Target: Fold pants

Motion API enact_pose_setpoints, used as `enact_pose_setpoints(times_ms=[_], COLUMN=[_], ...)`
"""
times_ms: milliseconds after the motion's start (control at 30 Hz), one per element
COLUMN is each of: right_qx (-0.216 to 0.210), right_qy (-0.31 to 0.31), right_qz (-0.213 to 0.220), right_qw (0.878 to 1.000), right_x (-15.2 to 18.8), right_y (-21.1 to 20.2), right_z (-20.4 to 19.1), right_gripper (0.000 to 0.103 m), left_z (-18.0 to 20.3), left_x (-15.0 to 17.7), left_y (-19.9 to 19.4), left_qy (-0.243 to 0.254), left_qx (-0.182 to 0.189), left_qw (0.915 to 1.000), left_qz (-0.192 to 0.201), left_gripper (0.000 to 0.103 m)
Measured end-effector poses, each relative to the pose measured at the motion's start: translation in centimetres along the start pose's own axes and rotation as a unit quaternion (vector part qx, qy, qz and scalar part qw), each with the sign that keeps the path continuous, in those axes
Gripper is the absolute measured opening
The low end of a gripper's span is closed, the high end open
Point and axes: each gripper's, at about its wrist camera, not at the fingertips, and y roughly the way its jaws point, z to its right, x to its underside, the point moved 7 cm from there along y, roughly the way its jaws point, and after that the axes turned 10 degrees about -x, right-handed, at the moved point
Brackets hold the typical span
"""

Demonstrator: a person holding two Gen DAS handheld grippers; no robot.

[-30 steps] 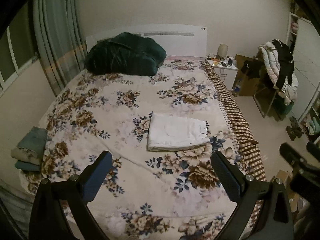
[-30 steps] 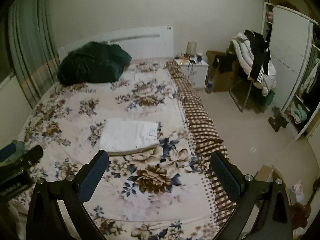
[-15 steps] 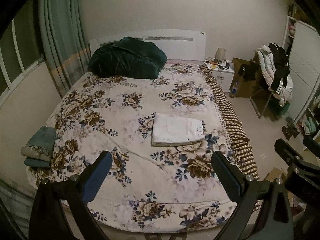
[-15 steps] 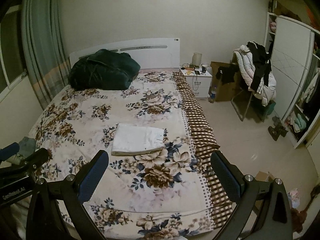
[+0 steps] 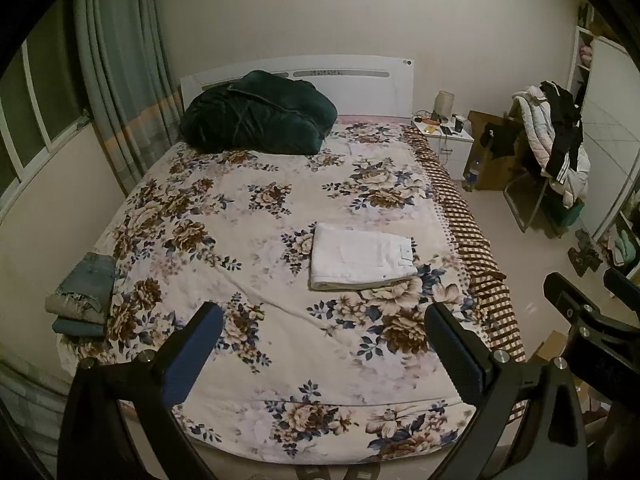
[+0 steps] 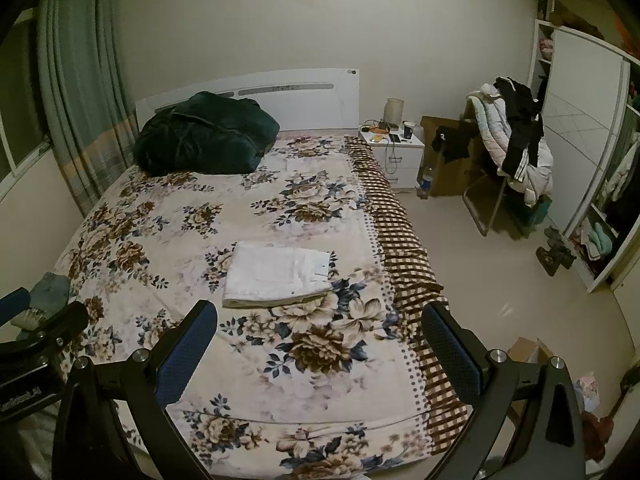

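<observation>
White pants (image 5: 362,258) lie folded into a flat rectangle on the floral bedspread (image 5: 248,240), right of centre and nearer the foot than the headboard (image 5: 360,84). Waistband end points toward the checked edge of the bed.

Left gripper (image 5: 324,344): fingers spread wide, nothing between them, held above the foot of the bed, well apart from the pants. Right gripper (image 6: 320,344): likewise spread wide and holding nothing, also clear of the pants (image 6: 278,274).

Other cloth: small stack of folded garments (image 5: 84,292) at the bed's left edge, a denim piece on top. Dark green bundle of bedding (image 5: 256,120) against the headboard.

Containers:
- Wardrobe (image 6: 580,184) at right, door partly slid open; shelves hold folded and hanging clothes, individual items too small to tell.
- Cardboard box (image 6: 524,350) on the floor near the foot corner, flaps open; contents not visible.
- Nightstand (image 6: 394,152) top carries a lamp, a cup and small items.

Chair (image 6: 508,152) is heaped with jackets.
</observation>
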Motion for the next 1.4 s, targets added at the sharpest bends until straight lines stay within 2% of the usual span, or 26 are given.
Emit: enact_pose_setpoints(times_ms=[567, 1400], right_qx=[-0.006, -0.009], right_qy=[-0.003, 0.005], right_qz=[-0.006, -0.007], right_qw=[1.0, 1.0], right_x=[0.6, 1.4], right_y=[1.2, 1.6], right_z=[-0.5, -0.5], right_gripper=[0.103, 0.103], left_z=[-0.6, -0.7], left_x=[0.2, -0.1], left_y=[0.4, -0.2], left_qy=[-0.002, 0.001], left_qx=[-0.005, -0.012], left_qw=[1.0, 0.9999], left_qz=[-0.006, 0.008], left_gripper=[0.103, 0.103])
